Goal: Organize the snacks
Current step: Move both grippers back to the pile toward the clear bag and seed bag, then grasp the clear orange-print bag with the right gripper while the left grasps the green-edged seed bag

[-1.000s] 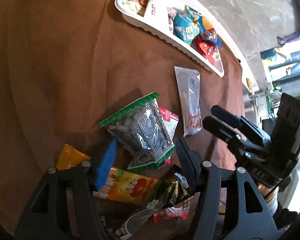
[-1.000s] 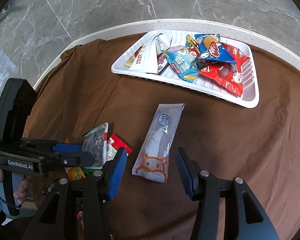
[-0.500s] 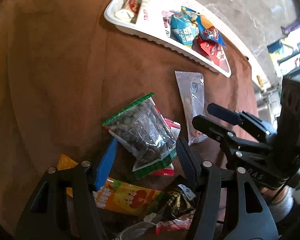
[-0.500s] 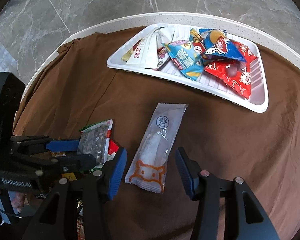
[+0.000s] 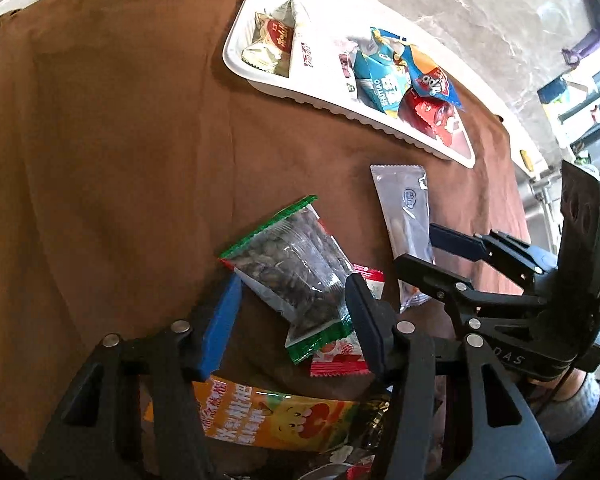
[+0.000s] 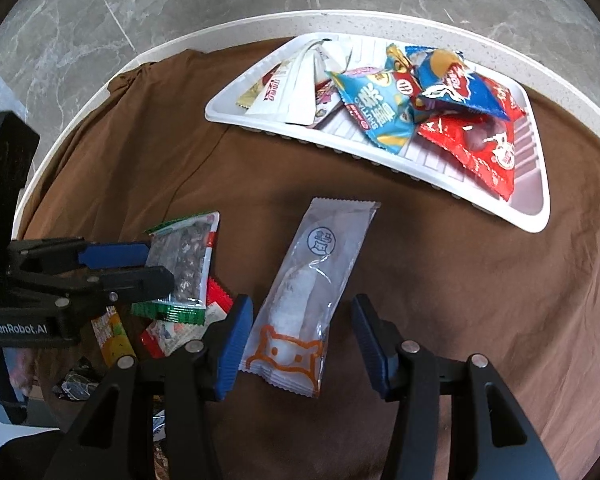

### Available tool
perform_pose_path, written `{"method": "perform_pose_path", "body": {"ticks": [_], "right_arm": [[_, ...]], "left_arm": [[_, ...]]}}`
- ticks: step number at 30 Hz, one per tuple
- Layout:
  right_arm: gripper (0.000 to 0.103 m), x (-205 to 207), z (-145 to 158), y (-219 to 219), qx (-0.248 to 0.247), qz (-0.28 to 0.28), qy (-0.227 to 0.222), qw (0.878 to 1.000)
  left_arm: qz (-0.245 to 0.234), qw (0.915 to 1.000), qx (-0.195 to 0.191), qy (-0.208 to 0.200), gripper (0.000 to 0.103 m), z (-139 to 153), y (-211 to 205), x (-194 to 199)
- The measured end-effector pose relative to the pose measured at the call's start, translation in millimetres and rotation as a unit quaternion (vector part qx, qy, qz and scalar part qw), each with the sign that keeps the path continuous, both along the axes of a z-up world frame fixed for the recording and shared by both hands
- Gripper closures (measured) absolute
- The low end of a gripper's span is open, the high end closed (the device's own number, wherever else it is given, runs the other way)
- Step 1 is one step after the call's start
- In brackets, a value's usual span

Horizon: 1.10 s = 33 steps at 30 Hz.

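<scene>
A clear seed packet with green edges (image 5: 296, 268) (image 6: 184, 260) lies on the brown cloth, partly over a small red packet (image 5: 340, 356). My left gripper (image 5: 292, 324) (image 6: 160, 266) straddles the seed packet. Its jaws are closing, and the pads are not clearly pressing on it. A long clear packet with an orange cat face (image 6: 312, 280) (image 5: 404, 216) lies between the fingers of my right gripper (image 6: 302, 340) (image 5: 440, 256), which is open with gaps on both sides. The white tray (image 6: 540, 220) (image 5: 236, 56) at the back holds several snack packets.
An orange packet (image 5: 276, 416) (image 6: 112, 332) and a dark wrapper (image 6: 76, 380) lie near the table's front edge, under the left gripper. The brown cloth (image 6: 440, 260) covers a round white-rimmed table (image 6: 80, 120). Marble floor lies beyond.
The left gripper has rolled a little and its jaws have narrowed around the seed packet. The right gripper has sunk lower over the long cat-face packet, which now sits deeper between its fingers.
</scene>
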State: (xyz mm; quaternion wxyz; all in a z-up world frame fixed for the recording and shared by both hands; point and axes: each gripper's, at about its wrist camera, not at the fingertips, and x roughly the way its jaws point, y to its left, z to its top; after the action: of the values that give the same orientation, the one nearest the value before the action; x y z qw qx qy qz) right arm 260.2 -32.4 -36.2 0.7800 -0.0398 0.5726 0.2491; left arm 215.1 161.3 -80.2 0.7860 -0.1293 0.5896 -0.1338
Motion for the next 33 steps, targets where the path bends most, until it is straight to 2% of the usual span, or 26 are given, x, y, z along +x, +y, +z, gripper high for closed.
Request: {"method": "perform_pose_path", "body": {"ticks": [4, 13, 17, 22, 24, 26, 33], "right_arm": [[0.048, 0, 0, 0, -0.001, -0.001, 0.0, 1.0], [0.045, 0, 0, 1, -0.006, 0.0, -0.005, 1.0], [0.047, 1, 0, 6, -0.017, 0.012, -0.01, 1.0], [0.065, 6, 1, 12, -0.039, 0.026, -0.025, 0.999], [0.068, 9, 3, 11, -0.042, 0.024, -0.033, 0.998], [0.069, 11, 3, 10, -0.04, 0.027, -0.034, 0.998], [0.074, 14, 9, -5, 0.002, 0.016, -0.025, 1.0]], "left_arm": [[-0.015, 0.9998, 0.01, -0.003, 0.051, 1, 3, 3], [0.001, 0.9999, 0.012, 0.007, 0.051, 1, 1, 7], [0.004, 0.9997, 0.026, 0.004, 0.051, 2, -7, 10], [0.0, 0.9994, 0.034, -0.004, 0.051, 2, -13, 10], [-0.003, 0.9992, 0.038, -0.009, 0.052, 2, -15, 9], [-0.007, 0.9992, 0.036, -0.013, 0.067, 2, -16, 9], [-0.033, 0.9986, 0.027, -0.03, 0.077, 5, -22, 7]]}}
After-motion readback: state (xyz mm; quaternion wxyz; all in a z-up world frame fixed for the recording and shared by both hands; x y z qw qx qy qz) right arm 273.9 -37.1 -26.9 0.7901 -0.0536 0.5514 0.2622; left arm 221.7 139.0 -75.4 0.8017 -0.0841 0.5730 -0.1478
